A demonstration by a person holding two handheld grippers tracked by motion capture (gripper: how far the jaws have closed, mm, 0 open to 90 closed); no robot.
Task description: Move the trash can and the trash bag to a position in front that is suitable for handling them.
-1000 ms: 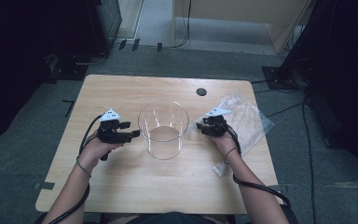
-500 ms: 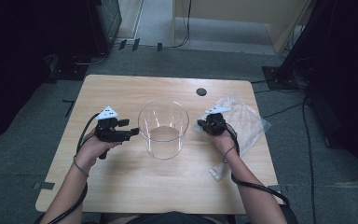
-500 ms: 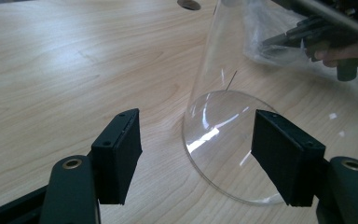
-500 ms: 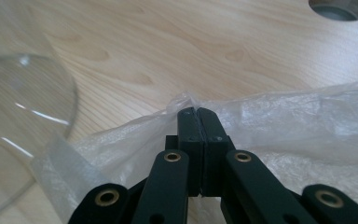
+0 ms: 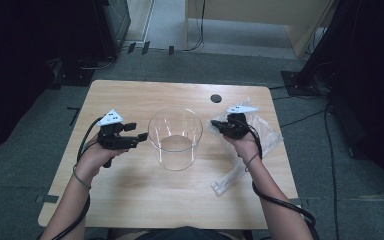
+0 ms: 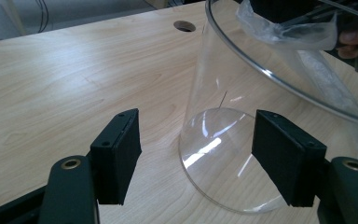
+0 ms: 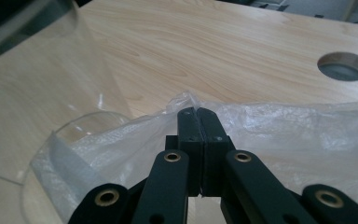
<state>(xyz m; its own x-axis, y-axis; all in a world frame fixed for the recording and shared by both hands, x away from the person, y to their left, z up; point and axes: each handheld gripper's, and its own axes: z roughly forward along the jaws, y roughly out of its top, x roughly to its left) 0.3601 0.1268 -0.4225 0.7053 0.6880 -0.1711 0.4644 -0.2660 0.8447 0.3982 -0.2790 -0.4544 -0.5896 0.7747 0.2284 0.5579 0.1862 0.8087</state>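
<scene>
A clear round container [image 5: 175, 137] stands upright in the middle of the wooden table [image 5: 130, 200]. My left gripper [image 5: 137, 132] hovers just left of it, open; in the left gripper view the jaws [image 6: 198, 154] frame the container's base [image 6: 223, 154] without touching it. My right gripper [image 5: 215, 125] is to the right of the container, near its rim, shut on the edge of a clear plastic bag [image 5: 267, 132]. In the right gripper view the jaws [image 7: 198, 114] pinch the crumpled film [image 7: 284, 126], which hangs lifted off the wood. The container wall [image 7: 51, 93] shows beside it.
A narrow clear strip of plastic [image 5: 227, 180] lies on the table below my right wrist. A round cable hole [image 5: 216, 98] sits near the far edge. Dark stands and cables surround the table on the floor.
My right gripper has closed on the bag's edge and risen, pulling the film up and toward the container. The left gripper has lifted a little beside the container.
</scene>
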